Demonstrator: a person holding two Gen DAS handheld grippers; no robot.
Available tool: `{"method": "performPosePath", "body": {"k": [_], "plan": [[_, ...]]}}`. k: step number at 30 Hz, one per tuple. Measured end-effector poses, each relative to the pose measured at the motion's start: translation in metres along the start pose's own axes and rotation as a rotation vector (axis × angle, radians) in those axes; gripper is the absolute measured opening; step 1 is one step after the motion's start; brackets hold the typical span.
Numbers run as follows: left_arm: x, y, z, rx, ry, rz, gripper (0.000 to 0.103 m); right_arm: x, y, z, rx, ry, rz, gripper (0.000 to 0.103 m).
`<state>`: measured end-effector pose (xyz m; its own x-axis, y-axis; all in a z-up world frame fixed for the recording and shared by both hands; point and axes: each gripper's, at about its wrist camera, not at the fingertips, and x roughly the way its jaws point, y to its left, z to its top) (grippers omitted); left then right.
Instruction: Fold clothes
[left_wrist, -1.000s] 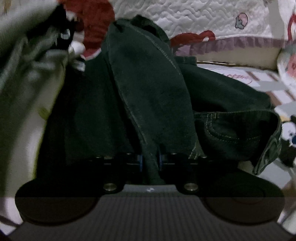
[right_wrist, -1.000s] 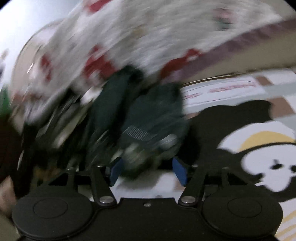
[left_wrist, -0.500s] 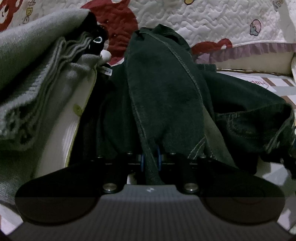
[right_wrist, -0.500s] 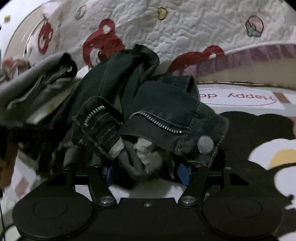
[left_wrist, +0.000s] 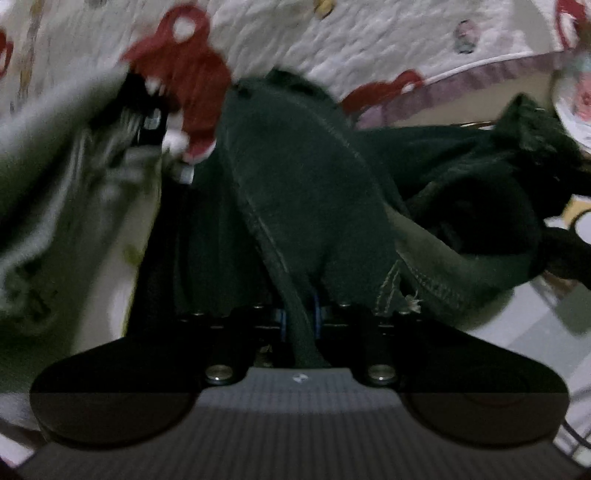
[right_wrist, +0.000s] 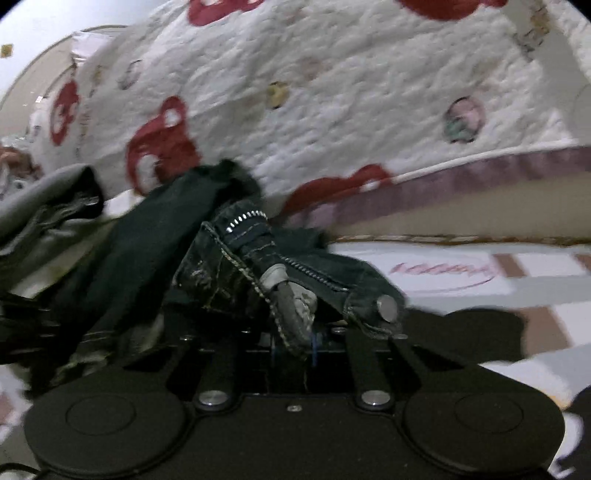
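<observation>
Left wrist view: our left tool (left_wrist: 298, 320) is closed on a narrow fold of the dark denim jeans (left_wrist: 306, 192); the blue pads sit tight against either side of the cloth, with the fold running up and away from the jaws. The bulk of the jeans rises ahead of the tool in a broad leg panel with visible seam stitching, and more denim bunches off to the right.

To the left of the jeans we note a grey knit garment (left_wrist: 48, 192), blurred, lying against them. Behind everything stands a white quilted bedspread (left_wrist: 388, 40) printed with red bear figures and edged with a mauve frill.

Right wrist view: our right tool (right_wrist: 293, 345) is clamped on the jeans (right_wrist: 147, 258) at the fly area, the pads nearly together with a pale grey pocket lining (right_wrist: 295, 299) pinched between them. The open zipper (right_wrist: 243, 219) shows its metal teeth just above the grip, and a metal waist button (right_wrist: 386, 307) lies just right of the jaws.

The jeans are lifted and crumpled, held between both tools above a patterned floor mat (right_wrist: 480, 269) with red script in an oval and brown and white squares. The grey garment (right_wrist: 44, 206) shows at the left edge here too.
</observation>
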<state>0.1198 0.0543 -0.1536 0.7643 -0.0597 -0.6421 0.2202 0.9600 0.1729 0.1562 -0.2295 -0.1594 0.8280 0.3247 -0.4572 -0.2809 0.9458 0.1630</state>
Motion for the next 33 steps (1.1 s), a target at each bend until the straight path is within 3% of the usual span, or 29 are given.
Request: {"method": "performPosePath", "body": {"k": [5,11,21,25,29,31,33], "plan": [[-0.021,-0.005,0.008,0.061,-0.052,0.059,0.011,0.002,-0.027,0.011,-0.021,-0.042,-0.083,0.015],[-0.047,0.005,0.018,0.054,-0.094,0.102,0.011,-0.009,-0.070,0.037,0.020,-0.095,-0.185,0.012],[-0.074,-0.008,0.029,0.075,-0.123,0.066,0.010,-0.063,-0.140,0.092,-0.065,-0.162,-0.376,0.011],[-0.086,-0.006,0.050,0.079,-0.190,0.087,0.010,-0.100,-0.182,0.137,-0.104,-0.165,-0.499,0.011],[-0.099,0.011,0.075,0.000,-0.267,0.100,0.007,-0.146,-0.230,0.186,-0.085,-0.151,-0.636,0.011],[-0.102,0.021,0.082,-0.046,-0.291,0.117,0.007,-0.163,-0.257,0.203,-0.049,-0.109,-0.692,0.016],[-0.096,0.029,0.081,-0.114,-0.266,0.110,0.007,-0.166,-0.294,0.198,0.036,0.038,-0.718,0.037]]}}
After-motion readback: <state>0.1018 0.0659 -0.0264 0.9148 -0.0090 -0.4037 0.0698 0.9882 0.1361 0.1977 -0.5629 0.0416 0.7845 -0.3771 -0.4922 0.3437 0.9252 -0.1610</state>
